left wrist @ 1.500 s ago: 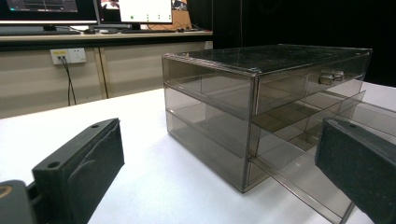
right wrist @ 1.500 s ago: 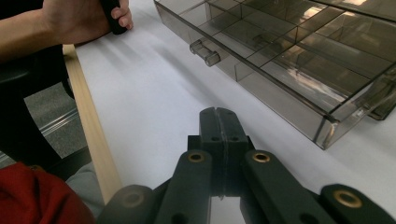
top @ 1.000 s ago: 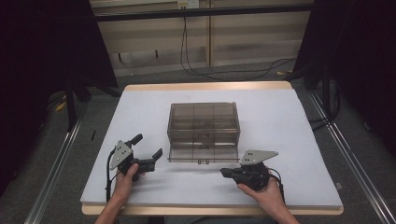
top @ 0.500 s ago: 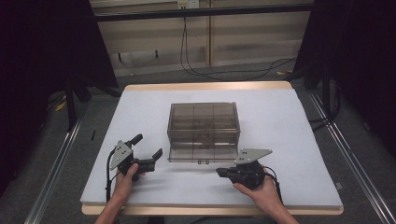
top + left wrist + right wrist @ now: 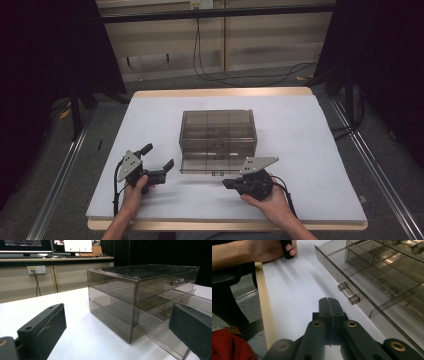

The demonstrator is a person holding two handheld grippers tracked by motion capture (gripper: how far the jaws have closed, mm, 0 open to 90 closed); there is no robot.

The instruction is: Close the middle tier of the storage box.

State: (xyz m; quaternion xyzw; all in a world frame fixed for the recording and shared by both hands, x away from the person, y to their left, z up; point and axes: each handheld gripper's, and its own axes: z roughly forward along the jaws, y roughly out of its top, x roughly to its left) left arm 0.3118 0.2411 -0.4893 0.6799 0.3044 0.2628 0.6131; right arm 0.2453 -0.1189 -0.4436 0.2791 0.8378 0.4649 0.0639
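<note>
A smoky clear drawer cabinet [image 5: 218, 135] stands near the middle of the white table [image 5: 310, 150], its lowest drawer [image 5: 216, 167] pulled a little way out toward the person. The right gripper [image 5: 226, 183] lies low over the table just in front of that drawer, its jaws pressed together with nothing between them; in the right gripper view its tip [image 5: 329, 305] sits close beside the drawer's small clear handle [image 5: 348, 293] (not touching it). The left gripper [image 5: 159, 162] rests to the left of the cabinet, jaws spread wide and empty, pointing toward the cabinet's near corner [image 5: 133, 315].
</note>
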